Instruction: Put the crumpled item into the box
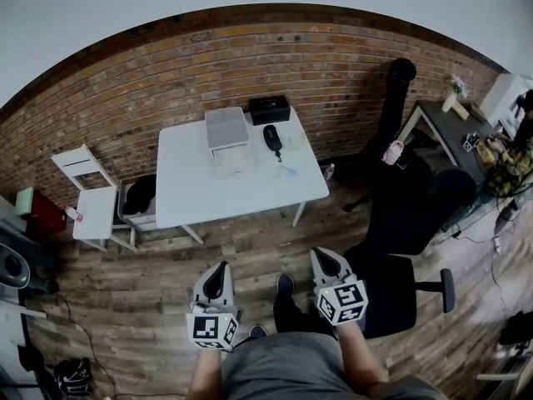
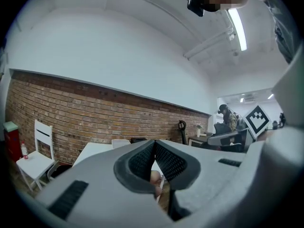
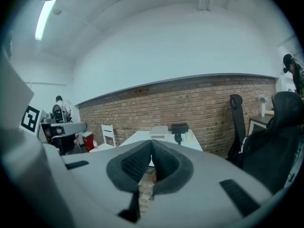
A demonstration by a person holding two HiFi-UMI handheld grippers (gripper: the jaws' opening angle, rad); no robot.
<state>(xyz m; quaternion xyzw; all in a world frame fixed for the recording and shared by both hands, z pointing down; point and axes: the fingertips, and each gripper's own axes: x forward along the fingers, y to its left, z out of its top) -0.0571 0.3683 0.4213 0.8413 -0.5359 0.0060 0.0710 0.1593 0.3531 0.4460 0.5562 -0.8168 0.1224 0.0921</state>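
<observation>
Both my grippers are empty: the left gripper [image 2: 154, 144] and the right gripper [image 3: 152, 144] each have their fingers clenched pad to pad on nothing. The pale crumpled item [image 1: 234, 162] lies well ahead of both, on the white rectangular bench [image 1: 191, 194]. It sits just short of the flat grey-topped box [image 1: 226, 127] beyond it, perhaps touching it.

My worry is that if I arrive with my fingers clenched, I will shove the light lump rather than take it, perhaps into the black rounded object [image 1: 272, 137] on my right fingers' side. The box also looks covered; if it is, a drop would land on top of it, not inside.

From here the item reads as a shapeless heap, slightly wider across the bench than deep and pointing nowhere. I can't tell its long axis for sure.
</observation>
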